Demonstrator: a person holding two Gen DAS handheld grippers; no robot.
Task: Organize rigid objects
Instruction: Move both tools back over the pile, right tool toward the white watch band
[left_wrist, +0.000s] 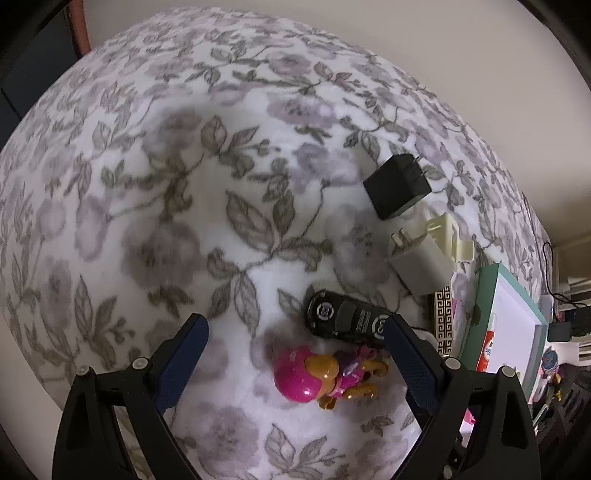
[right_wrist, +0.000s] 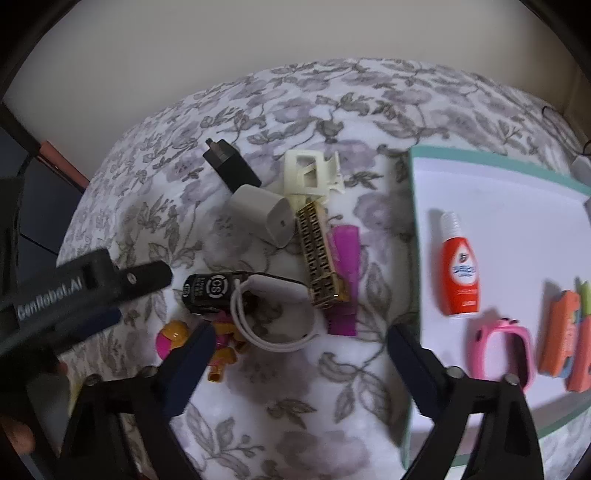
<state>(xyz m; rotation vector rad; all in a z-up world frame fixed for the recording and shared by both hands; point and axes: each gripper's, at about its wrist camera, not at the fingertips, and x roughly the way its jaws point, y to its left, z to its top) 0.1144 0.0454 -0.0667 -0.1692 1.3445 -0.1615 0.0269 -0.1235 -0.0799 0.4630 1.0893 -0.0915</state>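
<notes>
1. Left tool (left_wrist: 295, 332) hangs steeply over the floral-covered surface (left_wrist: 166, 184) (a worktop or a bed, cannot tell which). Jaws spread wide, nothing pinched. The pink-and-orange toy figure (left_wrist: 317, 378) lies between its fingers, apart from both pads.
2. Right tool (right_wrist: 301, 345) is also spread and empty, over bare cloth, with the white cable loop (right_wrist: 258, 325) just ahead of it.
3. Just past the figure: the black car-shaped toy (left_wrist: 343, 317), touching or nearly touching the figure.
4. Further out: white charger (left_wrist: 421, 264), cream clip (left_wrist: 448, 236) beside it, black charger (left_wrist: 397, 186) beyond. The right view adds a gold-patterned bar (right_wrist: 319, 254) and a purple comb (right_wrist: 345, 280) side by side.
5. To the right: a teal-rimmed tray (right_wrist: 413, 236) already holds a red bottle (right_wrist: 458, 271), a pink watch (right_wrist: 504, 350) and orange pieces (right_wrist: 561, 332).
6. Step, as judged: sorting is partway done and the loose pile is still unsorted. The left tool seems lined up on the figure.
7. Next move likely calls for lowering, closing across the figure's body rather than its round helmet, which may slip, then carrying it towards the tray.
</notes>
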